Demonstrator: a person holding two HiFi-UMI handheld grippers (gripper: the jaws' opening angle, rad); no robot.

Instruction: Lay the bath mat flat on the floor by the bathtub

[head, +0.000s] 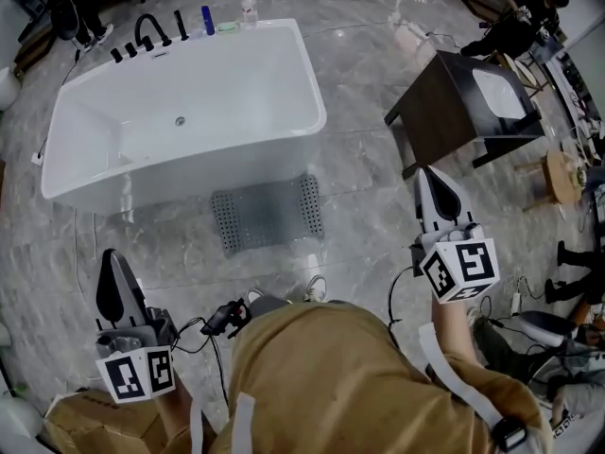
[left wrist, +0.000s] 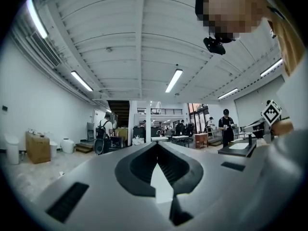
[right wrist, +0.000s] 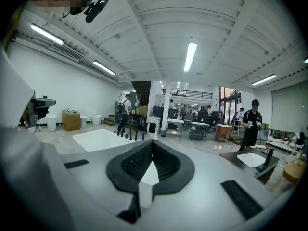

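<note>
Bath mat (head: 267,213) lies flat mid-frame, beside bathtub (head: 236,159). Left gripper (head: 112,258) and right gripper (head: 433,178) are clenched, empty, held clear; placement looks finished.

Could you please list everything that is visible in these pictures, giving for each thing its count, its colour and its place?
bathtub: one, white, centre-left of the head view
bath mat: one, grey, flat on the floor beside the bathtub's near side
taps: one set, black, at the bathtub's far end
bottles: two, one blue, one clear, beside the taps
washstand: one, dark with a white basin, right of the bathtub
stool: one, wooden, far right
cardboard box: one, brown, lower left
bystanders: at least two, dark clothes, top corners
left hand-held gripper: one, grey and black, lower left, shut, empty
right hand-held gripper: one, grey and black, right, shut, empty
</note>
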